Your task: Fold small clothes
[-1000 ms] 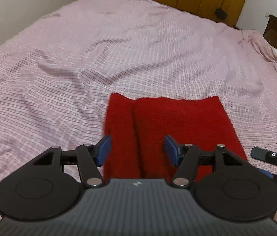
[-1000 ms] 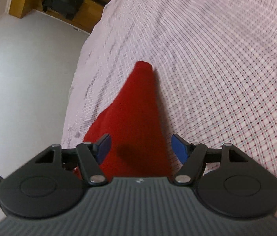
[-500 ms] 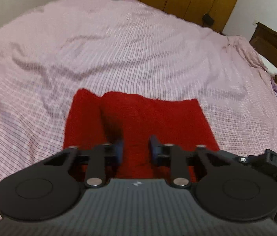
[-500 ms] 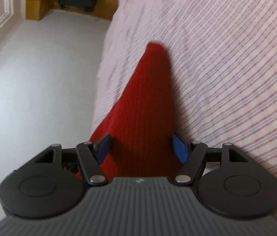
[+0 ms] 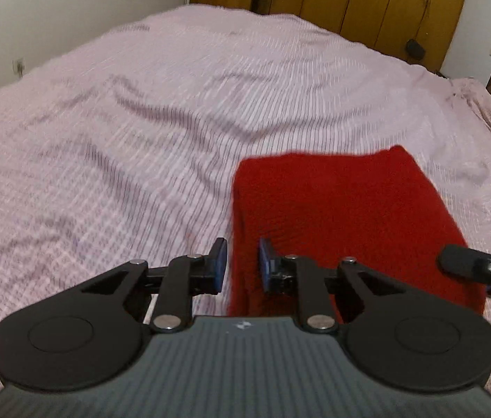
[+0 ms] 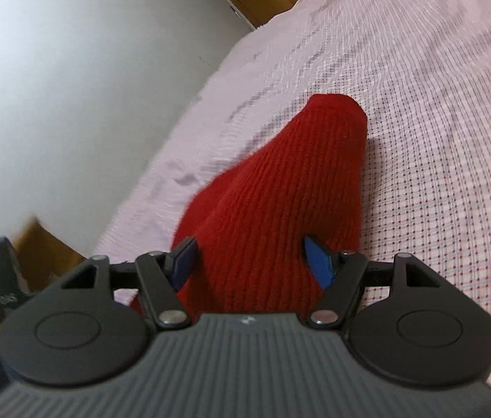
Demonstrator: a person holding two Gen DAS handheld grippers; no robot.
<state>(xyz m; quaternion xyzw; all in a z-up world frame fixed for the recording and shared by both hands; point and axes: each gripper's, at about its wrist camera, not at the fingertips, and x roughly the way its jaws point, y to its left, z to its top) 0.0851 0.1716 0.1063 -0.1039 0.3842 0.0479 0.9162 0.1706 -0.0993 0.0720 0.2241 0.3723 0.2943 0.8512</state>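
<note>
A: Where is the cloth (image 5: 342,209) located?

B: It is laid on the bed (image 5: 175,111), on a checked pink sheet, toward the right of the left wrist view. A folded red knit is seen, with its left edge raised into a ridge.

A: How is the left gripper (image 5: 242,261) set?

B: Its fingers (image 5: 219,261) are drawn close together, and the cloth's left edge is clamped between the blue pads (the fabric is pinched into a narrow fold there).

A: And the right gripper (image 6: 250,261)?

B: Its fingers (image 6: 318,261) are spread wide. The cloth (image 6: 280,188) is seen between them, bulging upward, but pad contact cannot be confirmed (the frame is blurred). In the left wrist view, one black tip of the right gripper (image 5: 468,264) is seen over the cloth's right corner.

A: Surroundings?

B: Wooden cupboards (image 5: 367,3) are visible beyond the bed.
</note>
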